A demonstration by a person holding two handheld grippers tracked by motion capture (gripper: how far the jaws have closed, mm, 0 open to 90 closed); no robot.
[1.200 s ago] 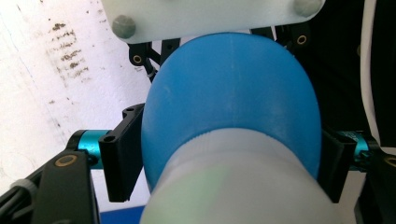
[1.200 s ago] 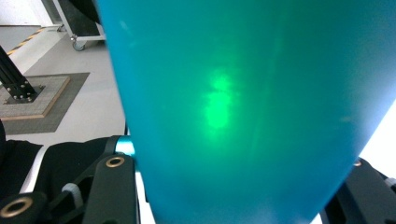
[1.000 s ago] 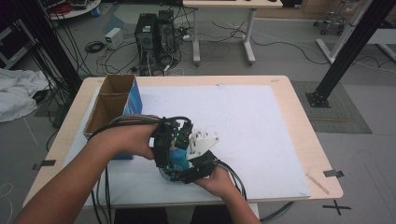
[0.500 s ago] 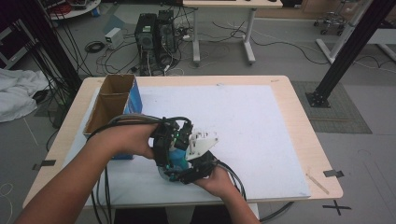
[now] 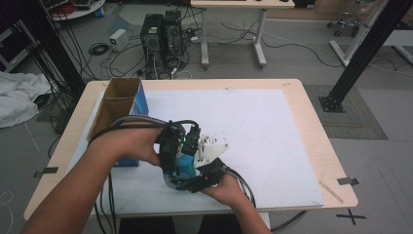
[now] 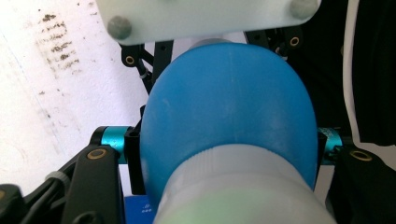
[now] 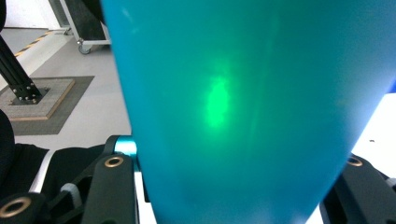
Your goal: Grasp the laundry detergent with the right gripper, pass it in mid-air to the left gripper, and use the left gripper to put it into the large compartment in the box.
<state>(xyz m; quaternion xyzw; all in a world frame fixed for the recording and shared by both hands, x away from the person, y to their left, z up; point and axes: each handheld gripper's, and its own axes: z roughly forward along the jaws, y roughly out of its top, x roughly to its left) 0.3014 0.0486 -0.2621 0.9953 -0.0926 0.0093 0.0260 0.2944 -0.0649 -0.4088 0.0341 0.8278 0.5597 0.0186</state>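
Cardboard comes first on your left: an open brown cardboard box with a blue side [image 5: 118, 105] stands at the table's far left, on the white sheet [image 5: 272, 131] that covers the light wooden table [image 5: 319, 146]. What I can see of its inside looks bare, though the bottom is hidden.

Just right of the box, your left hand [image 5: 134, 141] holds the left gripper [image 5: 173, 146] low over the near middle of the sheet. In the left gripper view its two black jaws sit tight against either side of a blue rounded plastic bottle with a pale grey band [image 6: 229, 126], so it is pinching that bottle.

Your right hand [image 5: 226, 187] comes up from the near edge with the right gripper [image 5: 202, 170], its pale three-cornered plate [image 5: 209, 148] on top, pressed close against the left one. In the right gripper view the same bottle looms as a teal-blue wall [image 7: 243, 107] between its jaws, which touch it on both sides; it too is clamped on it. I cannot tell whether the bottle holds anything.

Far right, the sheet lies bare to the table's edge.
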